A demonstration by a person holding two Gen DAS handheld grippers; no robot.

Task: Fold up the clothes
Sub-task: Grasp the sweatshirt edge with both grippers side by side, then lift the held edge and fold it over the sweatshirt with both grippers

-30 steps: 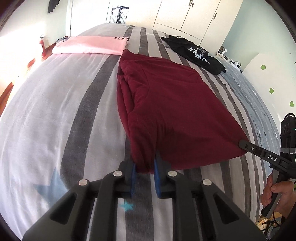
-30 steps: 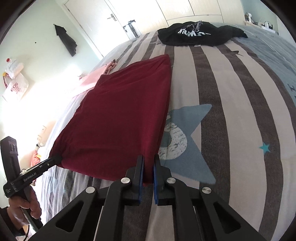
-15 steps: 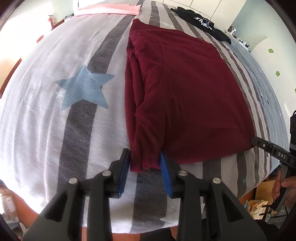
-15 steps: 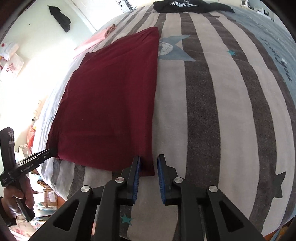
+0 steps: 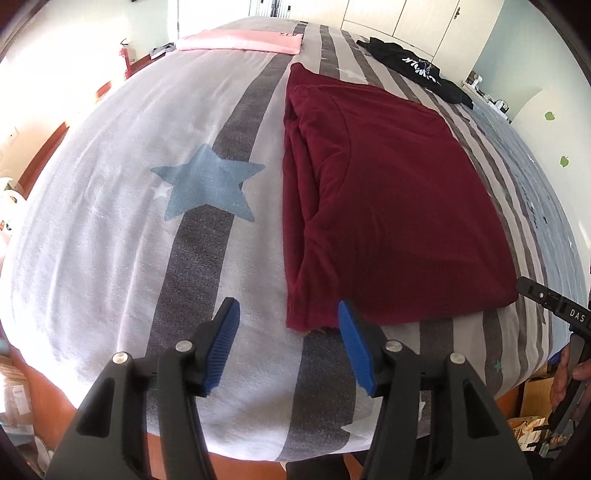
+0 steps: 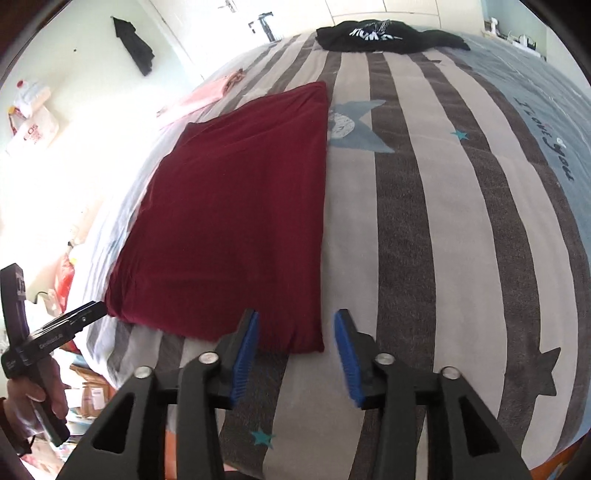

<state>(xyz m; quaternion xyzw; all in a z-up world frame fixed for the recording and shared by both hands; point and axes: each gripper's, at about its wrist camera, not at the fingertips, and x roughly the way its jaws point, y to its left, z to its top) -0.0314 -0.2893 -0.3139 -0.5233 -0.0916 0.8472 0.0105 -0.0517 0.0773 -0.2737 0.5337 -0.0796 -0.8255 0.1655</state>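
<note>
item: maroon shirt [image 5: 388, 206], folded flat on the striped bed [image 5: 110, 206], long axis running away from you.
soft, light, limp cloth; take it by the near hem corners. your left tongs [image 5: 288, 343] and right tongs [image 6: 295, 350] have just spread, corners released and lying between the jaws.

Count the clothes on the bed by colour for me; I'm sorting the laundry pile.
Maroon: 1, the folded maroon shirt
Pink: 1, the folded pink garment
Black: 1, the unfolded black printed garment
Total: 3
</note>
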